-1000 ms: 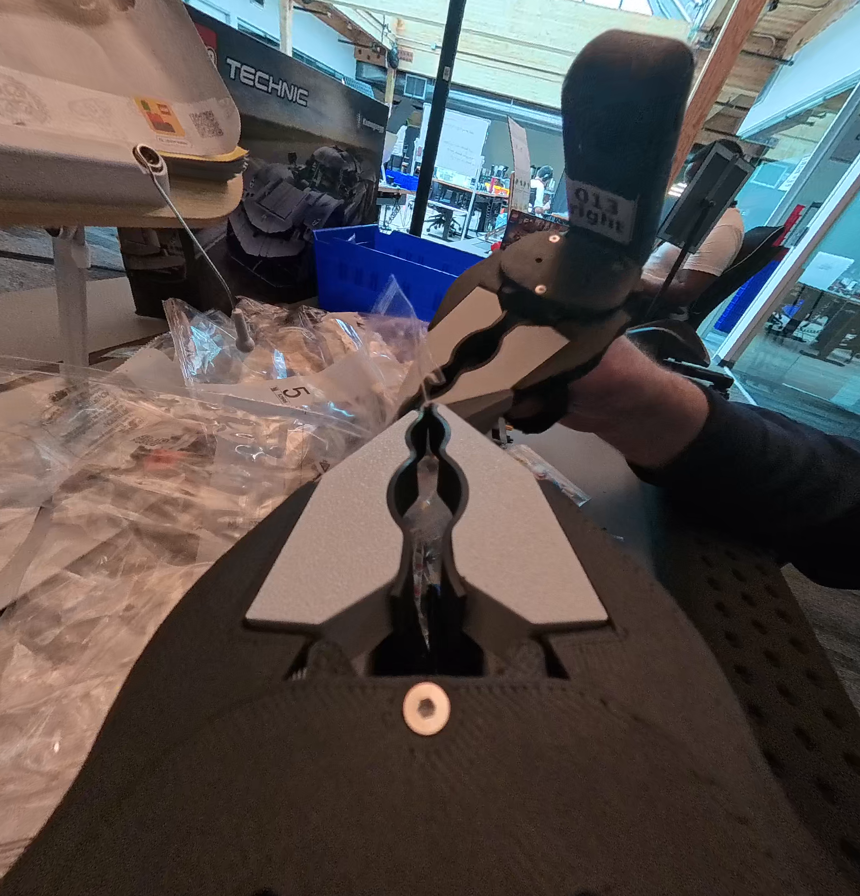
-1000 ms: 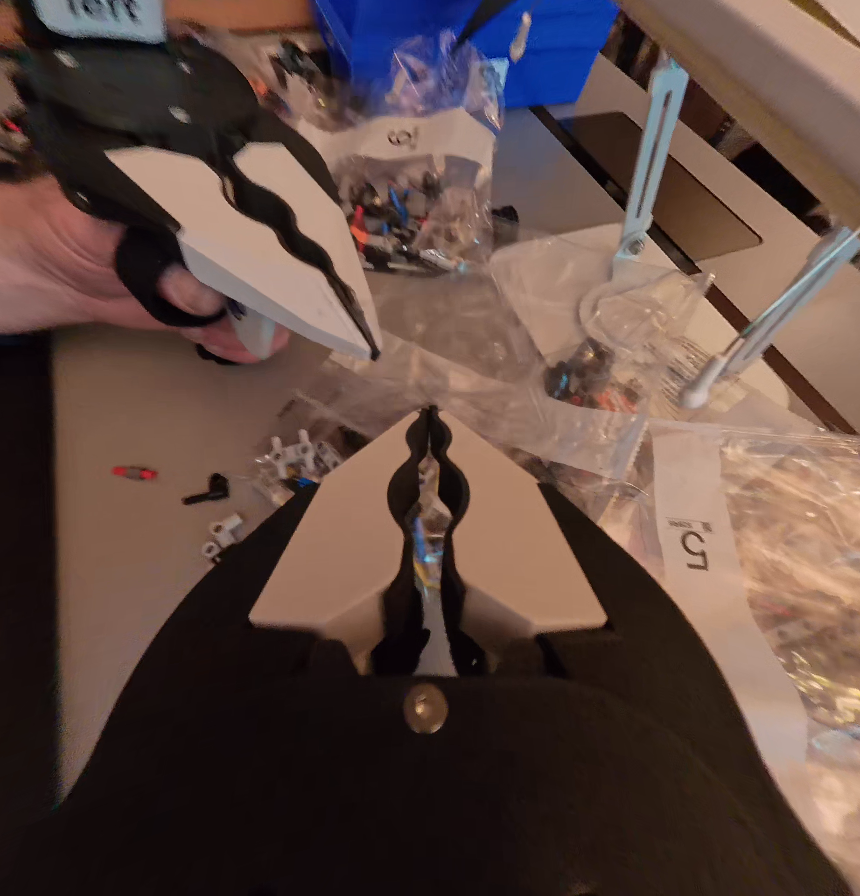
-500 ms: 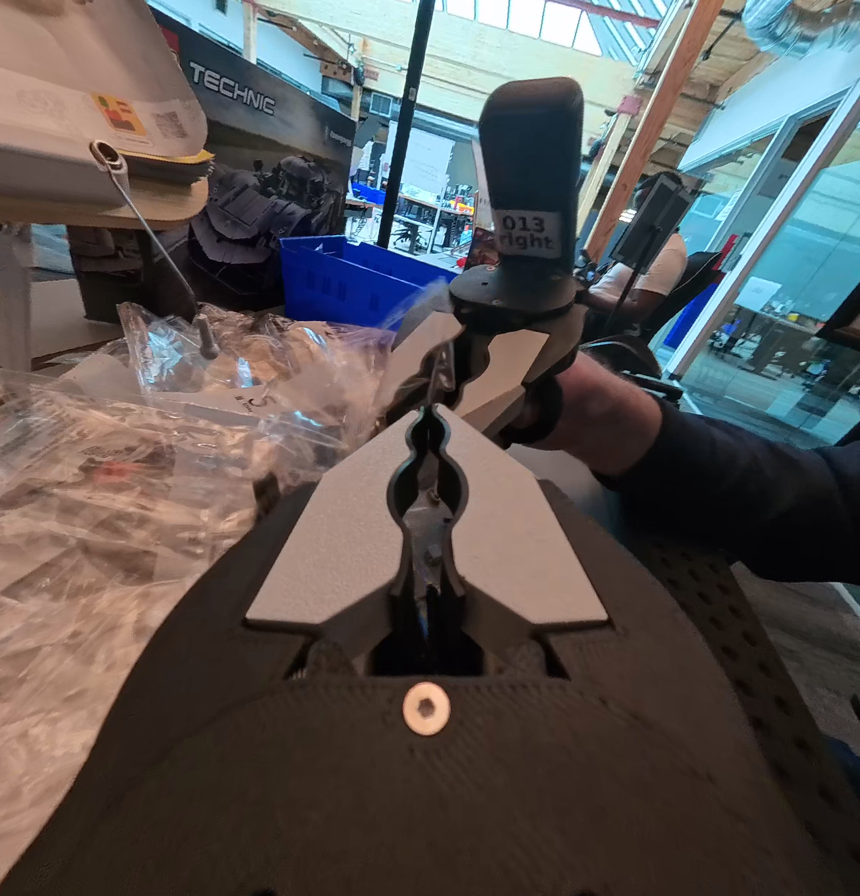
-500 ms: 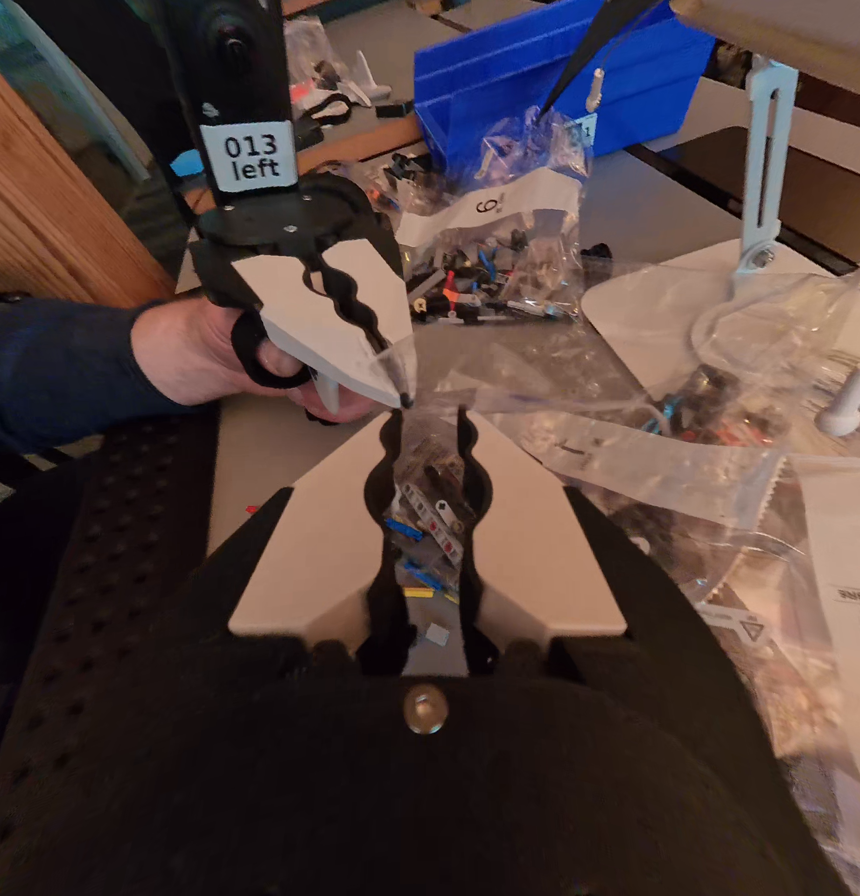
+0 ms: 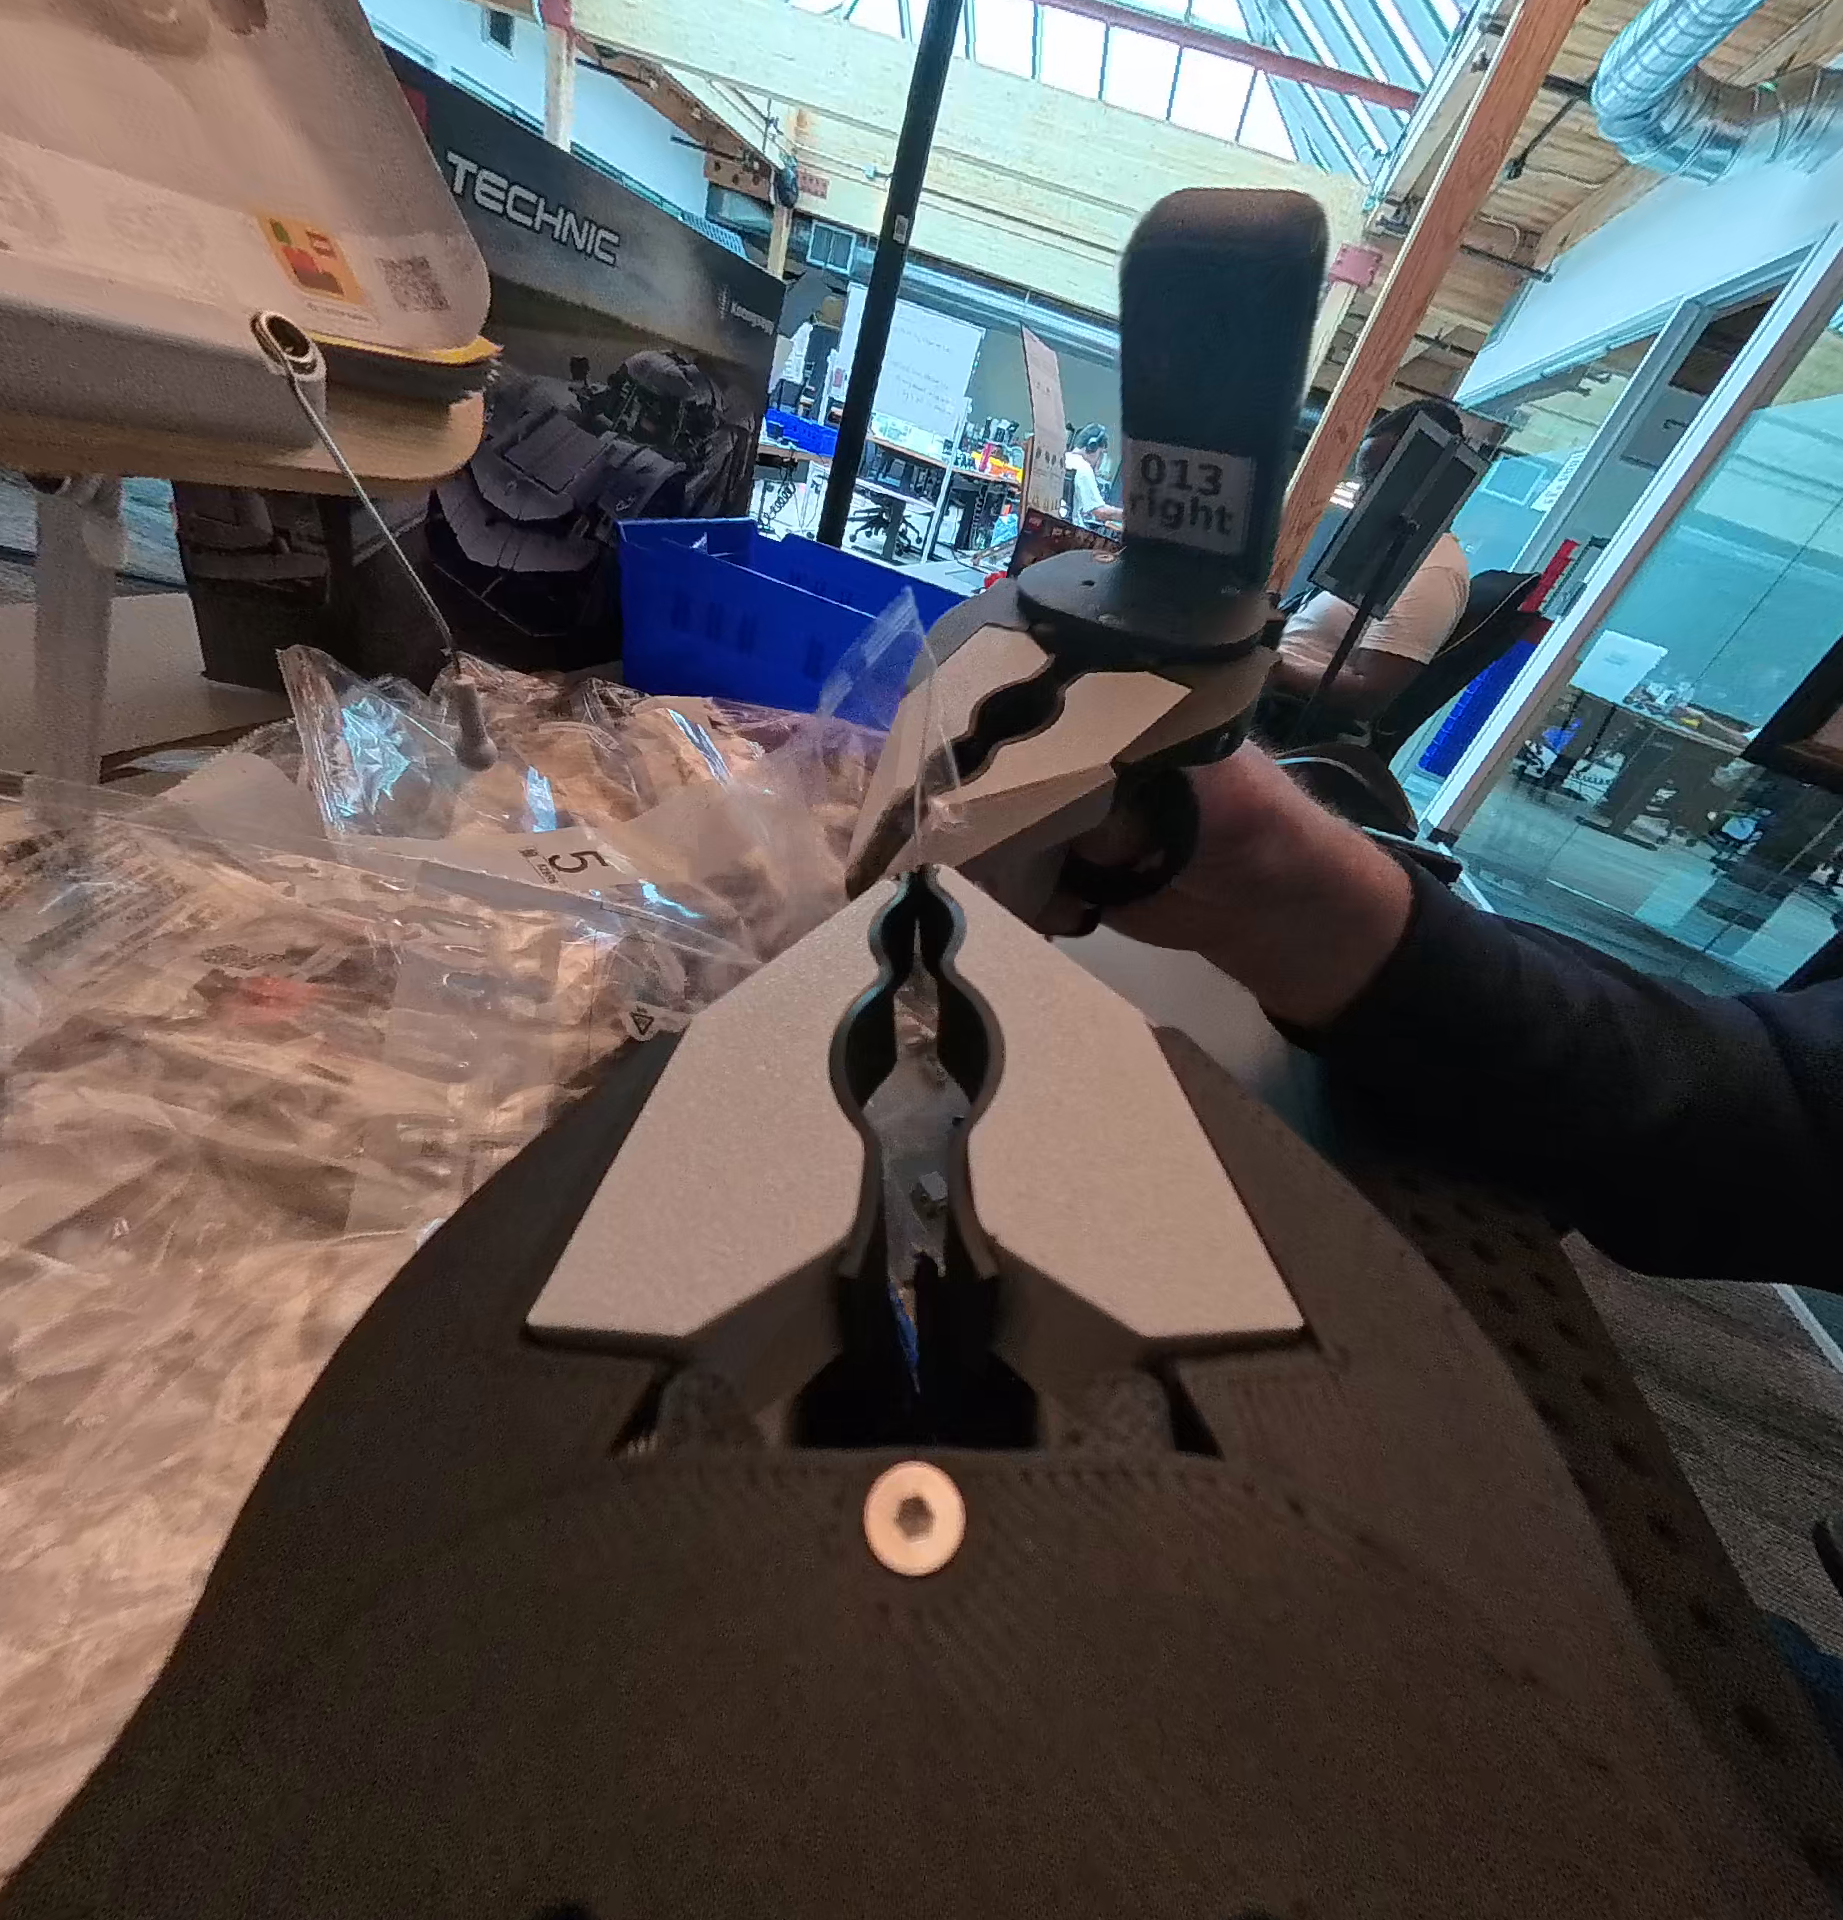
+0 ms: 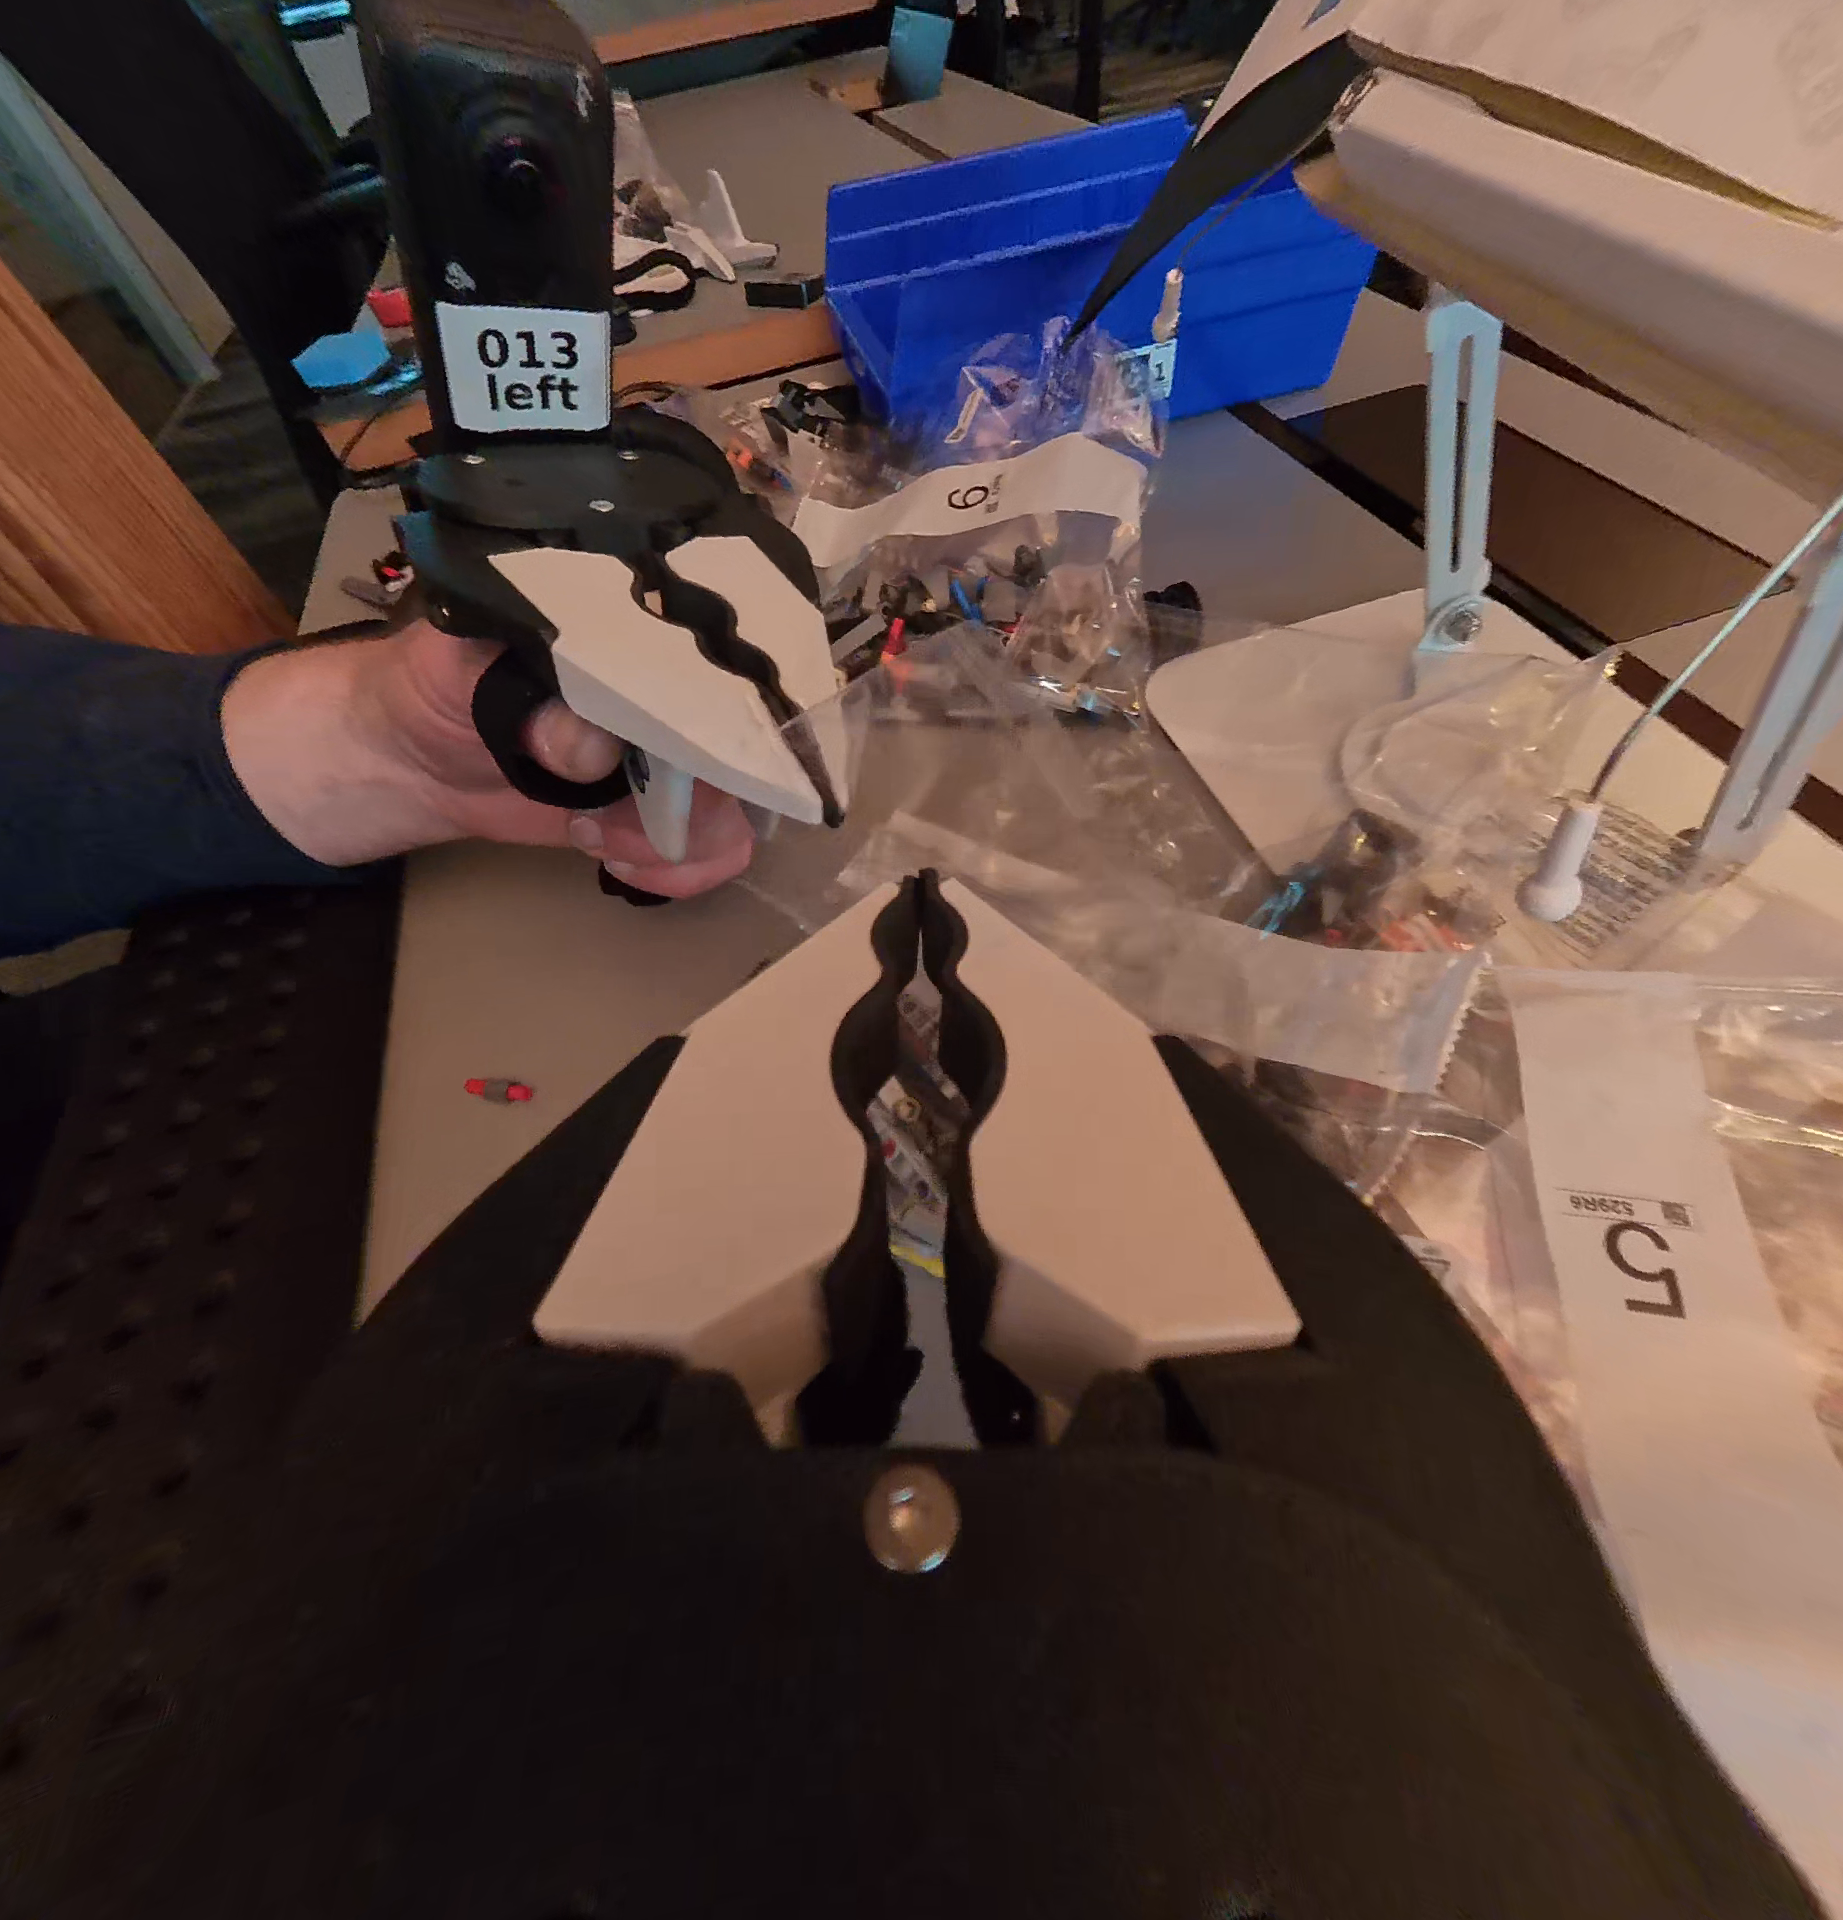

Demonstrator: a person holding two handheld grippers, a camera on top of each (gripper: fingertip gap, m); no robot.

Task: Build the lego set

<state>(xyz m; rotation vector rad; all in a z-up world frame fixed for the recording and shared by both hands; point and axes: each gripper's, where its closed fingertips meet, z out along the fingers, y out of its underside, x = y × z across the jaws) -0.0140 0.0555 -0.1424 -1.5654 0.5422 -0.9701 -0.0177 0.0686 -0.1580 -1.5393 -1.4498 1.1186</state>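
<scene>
A small clear plastic bag of Lego parts point(image 6: 915, 1138) hangs between my two grippers above the grey table point(image 6: 543, 997). My right gripper point(image 6: 922, 883) is shut on one edge of the bag; small pieces show through the gap between its fingers. My left gripper point(image 6: 829, 812) is shut on the bag's other edge, just up and left of the right tips. In the left wrist view, my left gripper point(image 5: 917, 883) is shut with the bag point(image 5: 922, 1174) in its gap, and my right gripper point(image 5: 901, 831) meets it tip to tip with film sticking out.
Several numbered bags of parts point(image 6: 990, 582) point(image 5: 397, 935) cover the table's far side. A blue bin point(image 6: 1052, 249), the set's box point(image 5: 584, 312) and a booklet on a white stand point(image 6: 1457, 499) stand behind. A red pin point(image 6: 498, 1089) lies loose by a black perforated mat point(image 6: 169, 1143). My left and right fingertips are right by each other.
The right gripper opened half a second ago and has shut again on the bag. Both grippers have lifted from the table, tips close together.
</scene>
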